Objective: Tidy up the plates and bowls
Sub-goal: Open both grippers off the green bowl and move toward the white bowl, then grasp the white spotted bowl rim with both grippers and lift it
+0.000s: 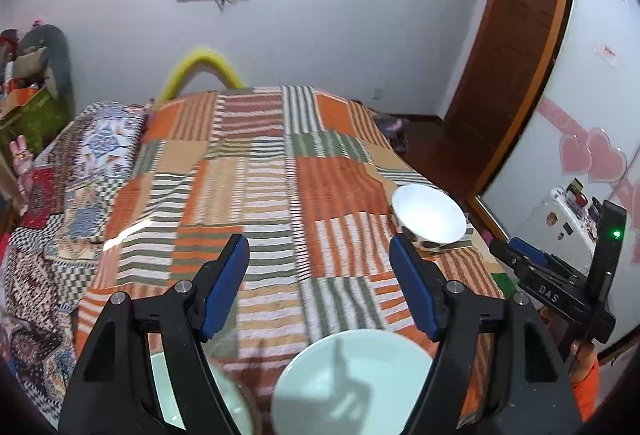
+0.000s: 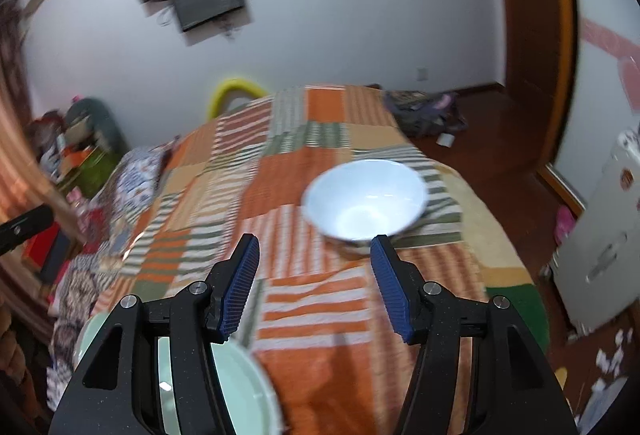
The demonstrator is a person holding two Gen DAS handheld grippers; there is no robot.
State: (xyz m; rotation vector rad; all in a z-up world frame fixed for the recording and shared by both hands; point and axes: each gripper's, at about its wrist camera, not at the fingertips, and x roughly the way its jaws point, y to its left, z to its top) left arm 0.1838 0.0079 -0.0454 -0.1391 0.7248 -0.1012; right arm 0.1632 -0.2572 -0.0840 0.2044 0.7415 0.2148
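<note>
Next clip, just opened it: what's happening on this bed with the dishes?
A person holds a two-finger tool in each hand over a bed with a striped patchwork cover. Both the left tool and right tool are open and hold nothing. A white bowl sits upright near the bed's right edge, just ahead of the right tool. Two pale green dishes lie on the near part of the bed, below the left tool. Nothing is stacked yet.

Matte black plastic on the left claw and right claw, ribbed blue pads, shiny silver screws, white "DAS" lettering.
</note>
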